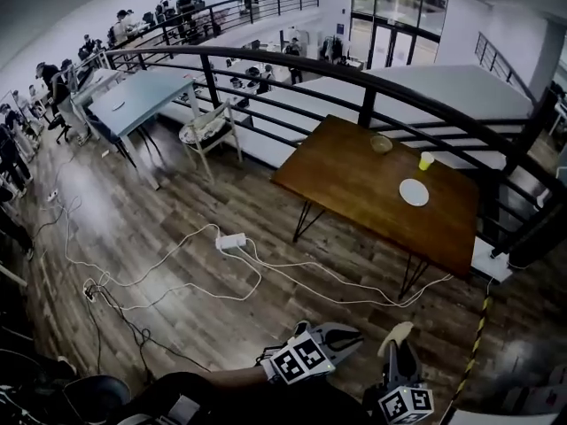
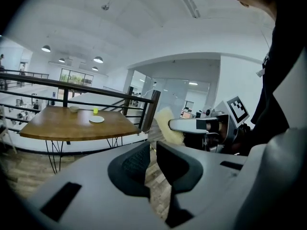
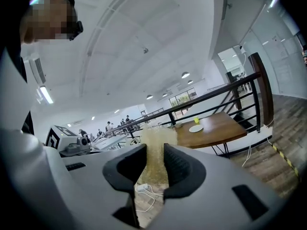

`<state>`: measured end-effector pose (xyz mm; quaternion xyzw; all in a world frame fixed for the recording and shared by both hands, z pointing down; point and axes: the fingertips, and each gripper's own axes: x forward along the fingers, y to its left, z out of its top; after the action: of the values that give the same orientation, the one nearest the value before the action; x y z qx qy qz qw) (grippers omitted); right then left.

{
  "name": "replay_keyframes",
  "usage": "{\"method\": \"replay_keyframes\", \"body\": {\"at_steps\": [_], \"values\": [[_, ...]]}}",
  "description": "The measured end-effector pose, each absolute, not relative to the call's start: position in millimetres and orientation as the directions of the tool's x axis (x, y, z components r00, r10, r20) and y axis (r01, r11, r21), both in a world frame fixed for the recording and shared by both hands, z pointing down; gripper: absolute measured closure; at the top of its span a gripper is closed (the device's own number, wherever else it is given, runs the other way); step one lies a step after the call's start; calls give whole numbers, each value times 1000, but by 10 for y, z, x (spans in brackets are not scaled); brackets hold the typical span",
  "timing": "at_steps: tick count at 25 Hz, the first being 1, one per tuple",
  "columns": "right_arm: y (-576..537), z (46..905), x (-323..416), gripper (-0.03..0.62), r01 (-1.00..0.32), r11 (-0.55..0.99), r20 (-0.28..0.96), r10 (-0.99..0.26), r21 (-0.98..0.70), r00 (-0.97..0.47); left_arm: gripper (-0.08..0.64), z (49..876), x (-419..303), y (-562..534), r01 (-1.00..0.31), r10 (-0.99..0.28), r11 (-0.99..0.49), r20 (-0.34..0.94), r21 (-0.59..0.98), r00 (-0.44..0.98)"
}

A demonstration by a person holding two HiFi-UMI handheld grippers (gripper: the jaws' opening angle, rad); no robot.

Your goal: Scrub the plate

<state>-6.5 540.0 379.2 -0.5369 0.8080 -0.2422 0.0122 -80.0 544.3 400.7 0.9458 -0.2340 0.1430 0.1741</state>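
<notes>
Scrubbing not started, my read. Right gripper (image 3: 154, 164) is clamped on a pale yellow, coarse, fibrous sponge (image 3: 154, 145). Left gripper (image 2: 152, 157): ribbed pads nearly together, thin gap, nothing between them. Both are well short of the table, over wood-plank floor (image 1: 177, 211) with loose white cables (image 1: 292, 273). Plate (image 1: 414, 192), round and white, sits on the brown wooden table (image 1: 354, 184) near a yellow cup (image 1: 426, 160). Left to do: approach, steady plate, scrub.
</notes>
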Motion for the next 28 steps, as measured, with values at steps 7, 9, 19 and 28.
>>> {"method": "replay_keyframes", "body": {"at_steps": [7,9,19,28], "values": [[4364,3773,-277,472,-886,288,280,-873,-364,-399,508,3947,-1077,4332,-499,-416,-820,308,281,856],[4129,3786,-308,472,-895,271,297,-875,-355,-382,507,3972,-1070,4088,-477,-394,-827,300,297,869],[3291,3818,-45,472,-927,151,354,-894,-343,-276,508,4087,-993,3123,-418,-314,-834,315,359,896],[2620,4016,339,472,-902,153,361,-879,-403,-311,507,4178,-595,2397,-454,-329,-819,360,351,873]]}}
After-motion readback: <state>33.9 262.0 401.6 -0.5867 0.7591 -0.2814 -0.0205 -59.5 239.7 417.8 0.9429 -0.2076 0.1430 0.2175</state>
